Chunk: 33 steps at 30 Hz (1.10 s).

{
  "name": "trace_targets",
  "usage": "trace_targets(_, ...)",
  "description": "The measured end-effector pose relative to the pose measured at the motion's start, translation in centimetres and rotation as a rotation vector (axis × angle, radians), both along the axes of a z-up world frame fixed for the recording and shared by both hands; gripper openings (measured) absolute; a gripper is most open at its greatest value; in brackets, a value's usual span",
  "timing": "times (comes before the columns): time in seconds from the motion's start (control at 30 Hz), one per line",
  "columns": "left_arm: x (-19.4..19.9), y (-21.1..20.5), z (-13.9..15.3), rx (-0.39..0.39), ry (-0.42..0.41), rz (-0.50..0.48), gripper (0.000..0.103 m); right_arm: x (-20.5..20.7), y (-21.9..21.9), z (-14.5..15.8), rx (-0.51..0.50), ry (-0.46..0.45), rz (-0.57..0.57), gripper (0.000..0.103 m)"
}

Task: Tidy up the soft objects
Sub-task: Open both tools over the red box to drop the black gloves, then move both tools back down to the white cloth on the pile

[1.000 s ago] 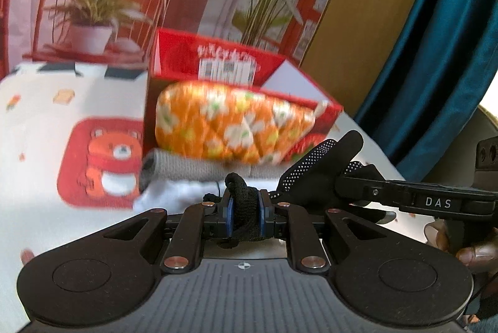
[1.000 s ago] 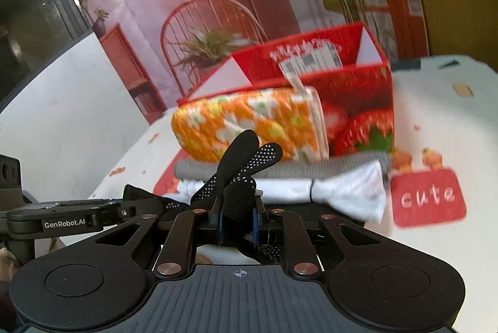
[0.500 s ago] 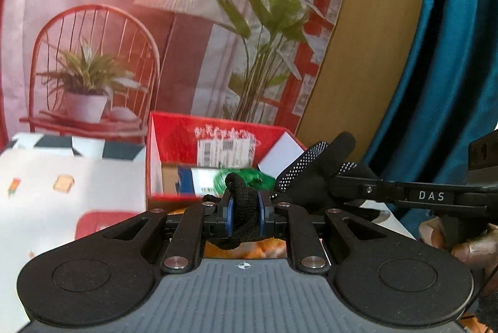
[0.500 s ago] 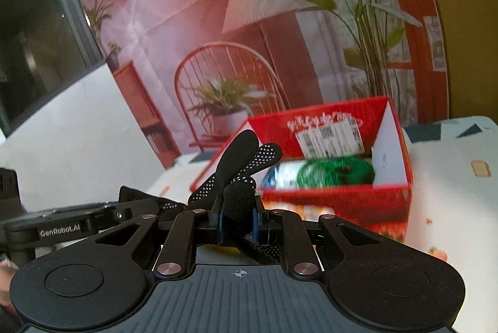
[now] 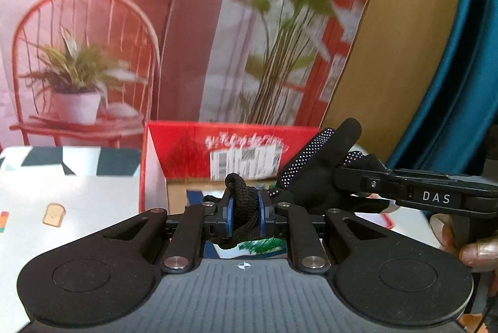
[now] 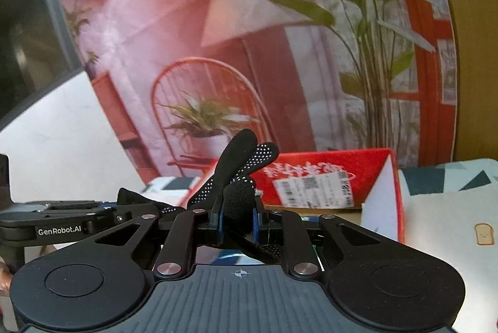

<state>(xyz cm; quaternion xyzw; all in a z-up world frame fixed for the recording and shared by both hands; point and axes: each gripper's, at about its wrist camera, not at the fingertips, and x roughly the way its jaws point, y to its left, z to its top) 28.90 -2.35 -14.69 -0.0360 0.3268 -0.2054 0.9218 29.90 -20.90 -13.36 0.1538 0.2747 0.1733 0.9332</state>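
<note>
Your left gripper [image 5: 245,213] and right gripper [image 6: 237,216] are both clenched on one black glove [image 5: 314,168]. It's light and limp, so its loose fingers will flop. Keep gripping the knit edges while carrying it to the red box [image 5: 186,146].

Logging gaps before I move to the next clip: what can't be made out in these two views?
- Red box contents: both views, mostly hidden behind the left gripper and right gripper.
- Box label: print blurred, unreadable.
- Black glove: lower part hidden by the grippers clamping it.
- The person: only fingertips show, at frame edges.
</note>
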Motion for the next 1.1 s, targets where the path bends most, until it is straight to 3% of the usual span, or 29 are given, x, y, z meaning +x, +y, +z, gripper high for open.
trace_targets(0.17, 3.0, -0.9, -3.1, 0.044, 0.122, -0.005, 0.016, 2.4, -0.4, -3.8, -0.008, 0.121, -0.018, 0.015)
trace_targets(0.37, 4.2, -1.0, -4.8, 0.083, 0.17, -0.022, 0.019, 3.9, -0.4, -7.1, 0.0, 0.234, -0.033, 0.015)
trace_targets(0.47, 4.5, -0.8, -4.9, 0.091, 0.155, -0.026, 0.033, 4.2, -0.5, -7.7, 0.006, 0.26, -0.041, 0.015)
trace_targets(0.53, 4.2, -0.6, -4.7, 0.095, 0.125, -0.027, 0.053, 4.2, -0.4, -7.8, -0.01, 0.266, -0.047, 0.015)
trace_targets(0.57, 4.0, -0.6, -4.6, 0.094, 0.111, -0.025, 0.055, 4.2, -0.3, -7.8, -0.021, 0.268, -0.045, 0.016)
trace_targets(0.77, 3.1, 0.6, -3.6, 0.079, 0.063, 0.0, 0.061, 3.3, 0.3, -7.4, -0.11, 0.228, -0.06, 0.037)
trace_targets(0.87, 2.0, 1.6, -3.0, 0.062, 0.038, 0.02, 0.063, 2.4, 0.4, -6.5, -0.159, 0.18, -0.085, 0.054)
trace_targets(1.1, -2.3, 3.8, -2.2, 0.037, -0.019, 0.05, 0.066, -1.5, 0.3, -5.0, -0.168, 0.041, -0.103, 0.057)
